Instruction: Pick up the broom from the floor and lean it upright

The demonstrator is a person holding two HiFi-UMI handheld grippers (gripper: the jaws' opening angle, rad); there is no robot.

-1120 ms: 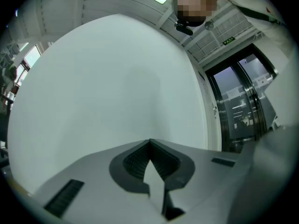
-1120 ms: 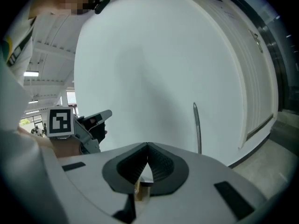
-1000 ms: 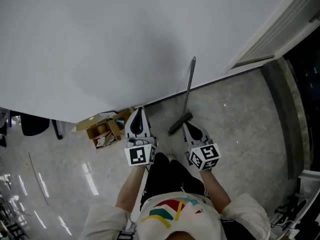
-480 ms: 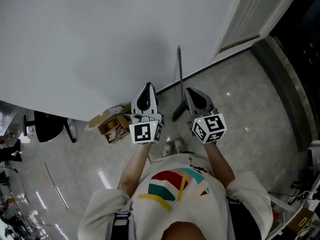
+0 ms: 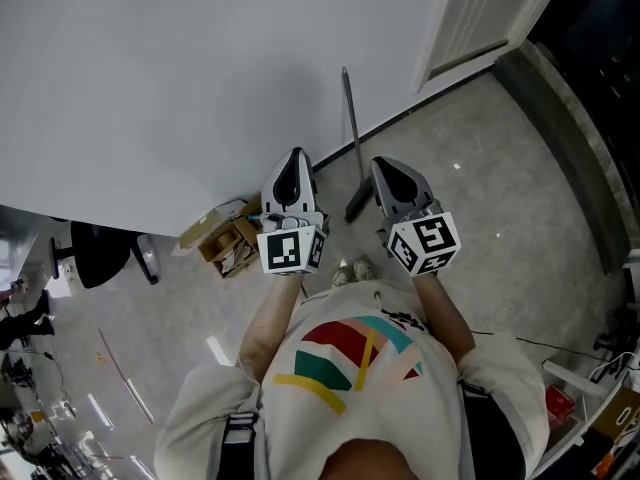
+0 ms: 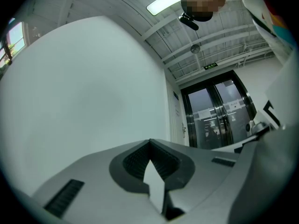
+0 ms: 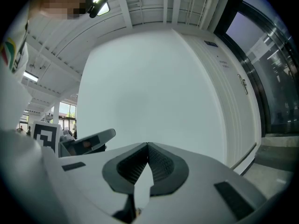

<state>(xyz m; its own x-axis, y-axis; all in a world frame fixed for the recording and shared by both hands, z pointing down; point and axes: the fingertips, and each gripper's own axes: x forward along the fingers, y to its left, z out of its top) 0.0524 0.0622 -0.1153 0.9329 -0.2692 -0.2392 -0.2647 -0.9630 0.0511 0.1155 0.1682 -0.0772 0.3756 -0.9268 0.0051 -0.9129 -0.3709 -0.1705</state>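
Since the broom [image 5: 352, 138] is propped against the wall [image 5: 200, 68], the left gripper [image 5: 296, 158] and right gripper [image 5: 382, 166] are held closed and empty.

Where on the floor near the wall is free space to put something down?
The floor right of the broom, bordered by the wall and the white door, is bare. Left of the broom is crowded: a cardboard box against the wall, then a black chair.
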